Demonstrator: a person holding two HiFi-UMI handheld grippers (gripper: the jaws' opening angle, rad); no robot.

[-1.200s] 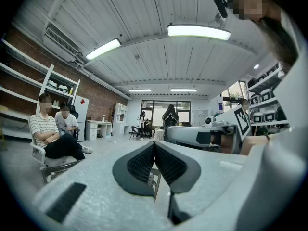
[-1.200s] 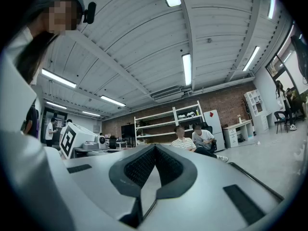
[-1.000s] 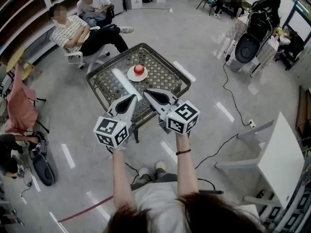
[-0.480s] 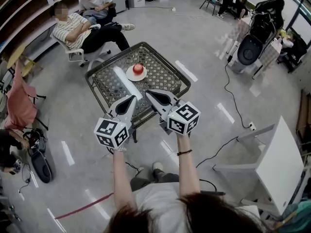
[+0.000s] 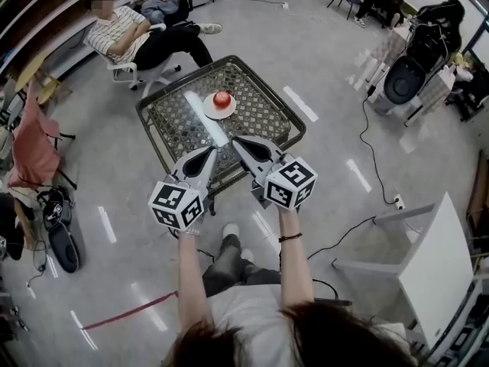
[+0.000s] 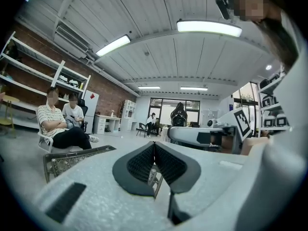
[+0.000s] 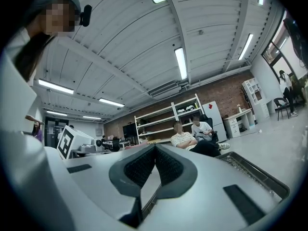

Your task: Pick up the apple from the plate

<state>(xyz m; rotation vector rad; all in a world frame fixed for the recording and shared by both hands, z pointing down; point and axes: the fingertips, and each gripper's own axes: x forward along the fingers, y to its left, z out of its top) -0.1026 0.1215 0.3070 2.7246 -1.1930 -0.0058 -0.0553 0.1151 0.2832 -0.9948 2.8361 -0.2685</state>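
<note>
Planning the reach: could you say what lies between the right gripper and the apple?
In the head view, only bare tabletop and the plate rim separate right gripper from apple.

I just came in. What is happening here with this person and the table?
A person stands before a low table with a gripper in each hand. The left gripper and the right gripper are both shut and empty, held level at the near side of the table, short of the fruit. A red apple sits untouched on a white plate on the table top. The pick-up has not yet begun.
</note>
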